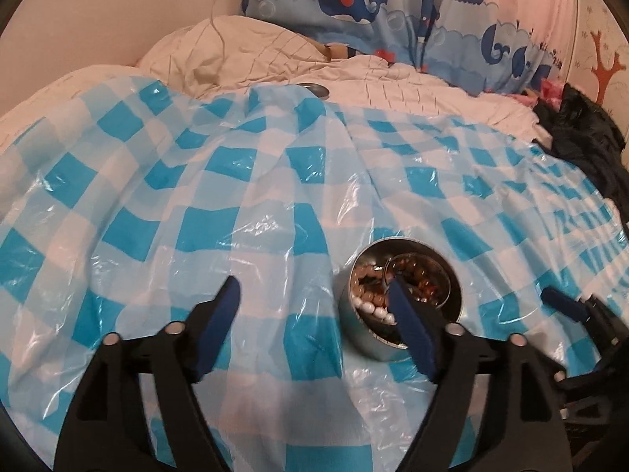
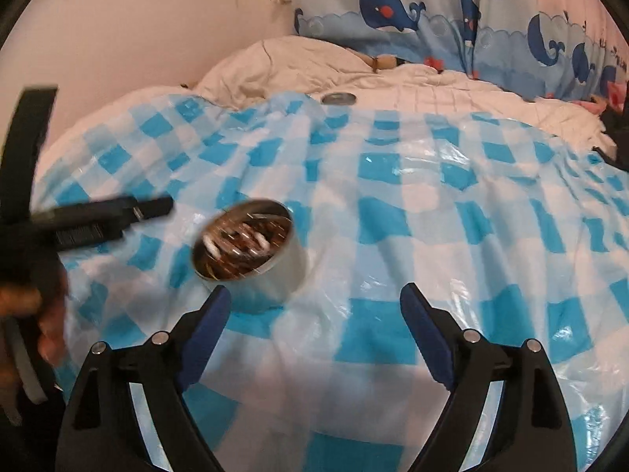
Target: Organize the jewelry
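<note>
A round metal tin (image 1: 369, 338) (image 2: 275, 279) sits on the blue-and-white checked plastic sheet (image 1: 251, 204) (image 2: 412, 212). It holds beaded jewelry (image 1: 416, 275) (image 2: 243, 247): brown beads and a white pearl strand. My left gripper (image 1: 312, 287) is open and empty; its right finger (image 1: 409, 322) overlaps the tin's near rim in view. My right gripper (image 2: 316, 295) is open and empty, just right of the tin. The tin's lid (image 1: 313, 89) (image 2: 338, 98) lies at the sheet's far edge.
A white quilt (image 1: 275, 55) (image 2: 432, 82) and a whale-print curtain (image 1: 393, 4) (image 2: 432, 11) lie beyond. Dark clothing (image 1: 582, 129) sits at the right. The left gripper and hand (image 2: 47, 236) show at the right wrist view's left edge.
</note>
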`<state>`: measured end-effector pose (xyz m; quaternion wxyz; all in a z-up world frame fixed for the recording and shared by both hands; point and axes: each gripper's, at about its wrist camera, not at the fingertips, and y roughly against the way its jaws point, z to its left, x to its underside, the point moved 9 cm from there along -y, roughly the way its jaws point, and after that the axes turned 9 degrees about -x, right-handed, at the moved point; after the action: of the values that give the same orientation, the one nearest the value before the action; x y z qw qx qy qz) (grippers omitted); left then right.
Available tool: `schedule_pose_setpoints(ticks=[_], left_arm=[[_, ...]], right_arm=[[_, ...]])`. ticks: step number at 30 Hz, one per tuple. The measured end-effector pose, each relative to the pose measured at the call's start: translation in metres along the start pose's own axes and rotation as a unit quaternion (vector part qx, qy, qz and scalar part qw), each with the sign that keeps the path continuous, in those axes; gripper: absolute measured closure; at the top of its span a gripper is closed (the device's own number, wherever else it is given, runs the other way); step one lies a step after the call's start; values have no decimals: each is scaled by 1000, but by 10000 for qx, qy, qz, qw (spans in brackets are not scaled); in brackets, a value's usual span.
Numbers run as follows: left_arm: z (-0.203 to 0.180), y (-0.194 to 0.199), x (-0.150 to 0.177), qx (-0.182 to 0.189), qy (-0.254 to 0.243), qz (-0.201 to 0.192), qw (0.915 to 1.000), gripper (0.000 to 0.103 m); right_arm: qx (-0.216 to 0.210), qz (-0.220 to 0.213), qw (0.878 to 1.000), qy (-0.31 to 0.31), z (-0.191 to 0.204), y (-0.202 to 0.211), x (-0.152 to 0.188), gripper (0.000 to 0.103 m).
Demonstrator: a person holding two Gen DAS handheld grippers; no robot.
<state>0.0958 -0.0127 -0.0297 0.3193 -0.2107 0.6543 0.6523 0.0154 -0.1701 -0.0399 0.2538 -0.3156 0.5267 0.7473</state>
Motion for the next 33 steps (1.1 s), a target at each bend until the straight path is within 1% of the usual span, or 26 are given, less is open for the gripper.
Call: schedule_pose_setpoints(ticks=[1,2,4,5,13,33], left_arm=[[-1,2,3,-78,-56,-41,9999,22],[-2,4,5,-144,-100,-82,9998,21],[-1,6,8,-263,-136,-137,9995,16],[-1,6,9,-307,-136,-148,9993,16],[4,10,9,-422,-61,-173,9989,11],[9,12,8,-576,-60,-195,9981,8]], right_arm=[[-27,-42,10000,47,4,2,-1,17],[-34,-65,9998,163,9,3,-1,14],[43,-56,9995,316,14,4,1,13],[73,-45,9993,370,16,3,1,13],[104,51,9995,310,14,-3,5,13],[109,154,9990,404,19,-11,13,11]])
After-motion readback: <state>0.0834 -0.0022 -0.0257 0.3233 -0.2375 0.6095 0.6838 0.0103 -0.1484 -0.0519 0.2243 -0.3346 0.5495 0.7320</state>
